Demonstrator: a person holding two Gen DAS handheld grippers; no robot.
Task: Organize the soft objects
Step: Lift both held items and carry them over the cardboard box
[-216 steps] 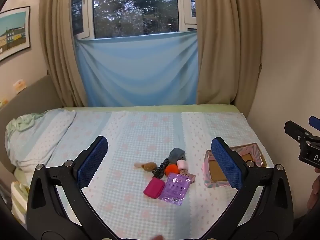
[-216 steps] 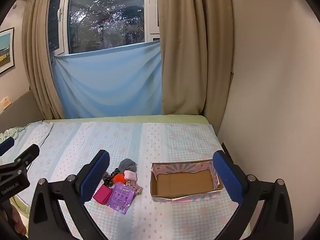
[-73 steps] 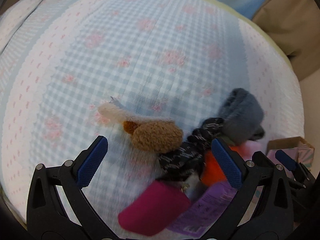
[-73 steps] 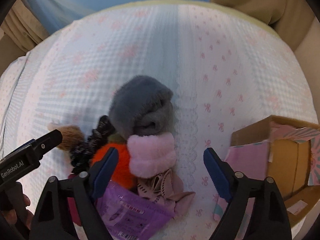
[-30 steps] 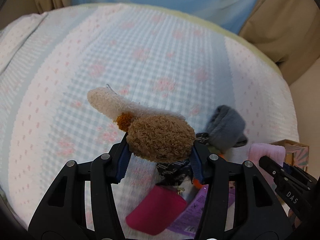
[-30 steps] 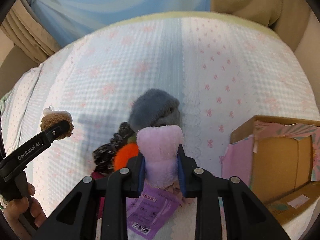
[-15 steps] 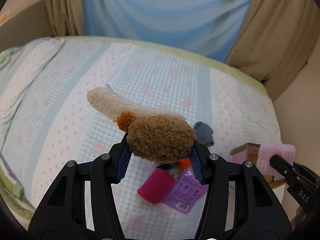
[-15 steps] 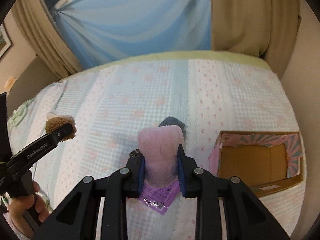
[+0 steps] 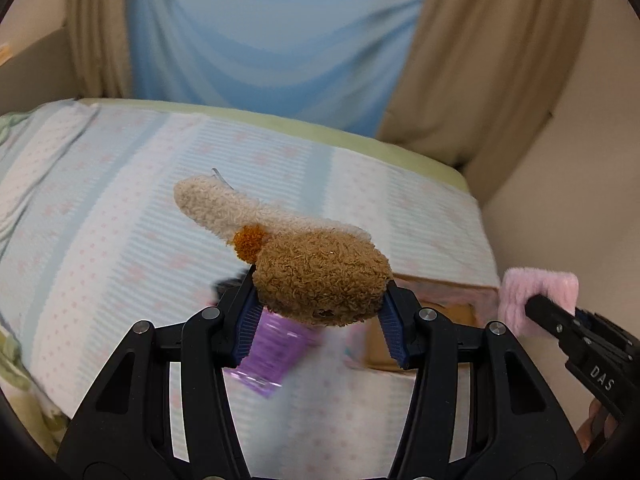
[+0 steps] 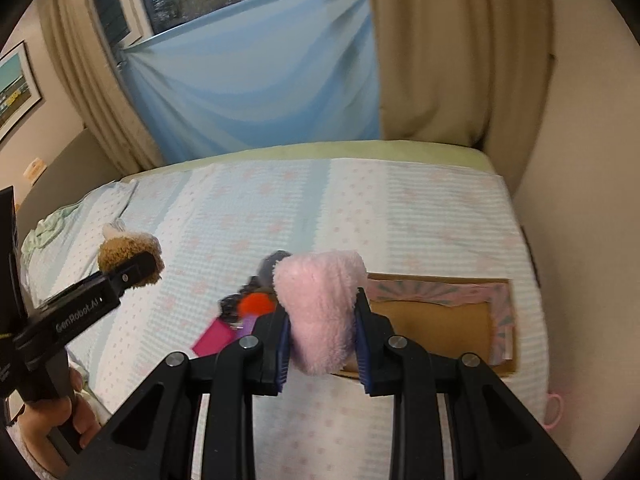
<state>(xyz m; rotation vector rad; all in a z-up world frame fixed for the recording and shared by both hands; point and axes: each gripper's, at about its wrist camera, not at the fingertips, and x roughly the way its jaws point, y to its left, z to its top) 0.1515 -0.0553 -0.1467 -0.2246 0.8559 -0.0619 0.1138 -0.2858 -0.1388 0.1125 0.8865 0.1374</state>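
My left gripper (image 9: pixel 320 320) is shut on a brown plush toy (image 9: pixel 320 276) with a cream tail and an orange pompom, held high above the bed. A pink fluffy roll (image 10: pixel 320 312) is clamped in my shut right gripper (image 10: pixel 322 344). That roll (image 9: pixel 538 292) also shows at the right of the left wrist view, and the brown plush toy (image 10: pixel 130 254) at the left of the right wrist view. Below on the bed lie an orange pompom (image 10: pixel 256 303), a magenta pouch (image 10: pixel 214 338), a purple packet (image 9: pixel 272 350) and a dark scrunchie (image 10: pixel 234 300). The open cardboard box (image 10: pixel 440 324) sits to their right.
The bed (image 10: pixel 400 216) has a light blue and pink patterned cover and meets a wall on the right. Curtains (image 10: pixel 460 52) and a blue cloth (image 10: pixel 260 80) hang behind it. A pillow (image 10: pixel 52 228) lies at the far left. A hand (image 10: pixel 52 420) holds the left gripper's handle.
Both grippers have risen well above the bed with their toys still clamped. The pile and the box now look smaller and farther below.
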